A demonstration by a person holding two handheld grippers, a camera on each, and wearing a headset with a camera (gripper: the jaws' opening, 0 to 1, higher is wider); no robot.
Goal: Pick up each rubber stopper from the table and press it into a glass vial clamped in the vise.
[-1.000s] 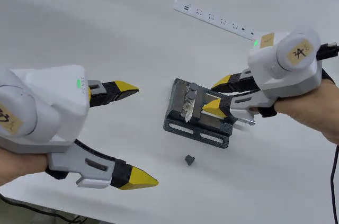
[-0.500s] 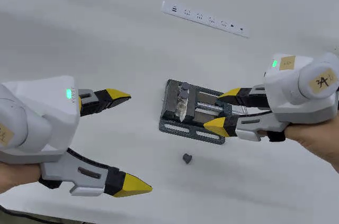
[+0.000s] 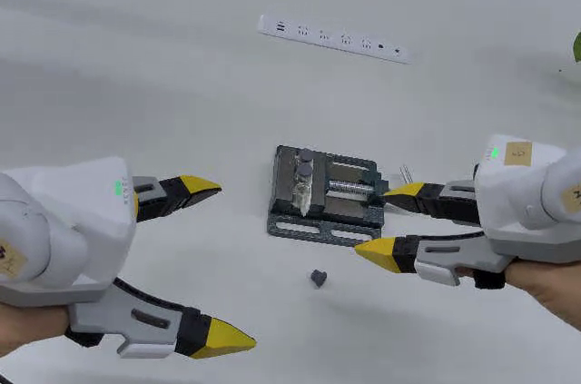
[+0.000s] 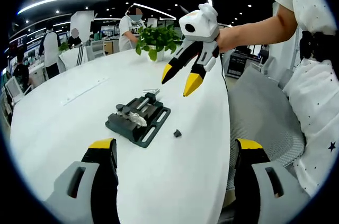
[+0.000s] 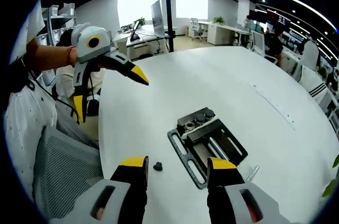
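Hovering above the counter with both tongs empty. Holding the left tongs spread wide at the near left, gripping nothing, well apart from the vise. Holding the right tongs parted as well, nothing between them, tips just beside the screw end of the vise.

Finding one rubber stopper loose on the counter, near the front edge of the vise, between the two tongs and touching neither. Spotting the same small dark piece in the left gripper view, just beside the vise base.

Reading the clamp: glass vials pinched in a row, with two dark plugs seated at the far end, by the look of it. Cannot tell whether the clear vial nearest the front carries a plug; too small and glary.

Judging the job mostly done but not finished: at least two vials stoppered, one stopper left to lift and press home. Judging neither tongs committed to that pick yet, with the right pair the nearer. Noting a power strip farther back, well apart from the work.
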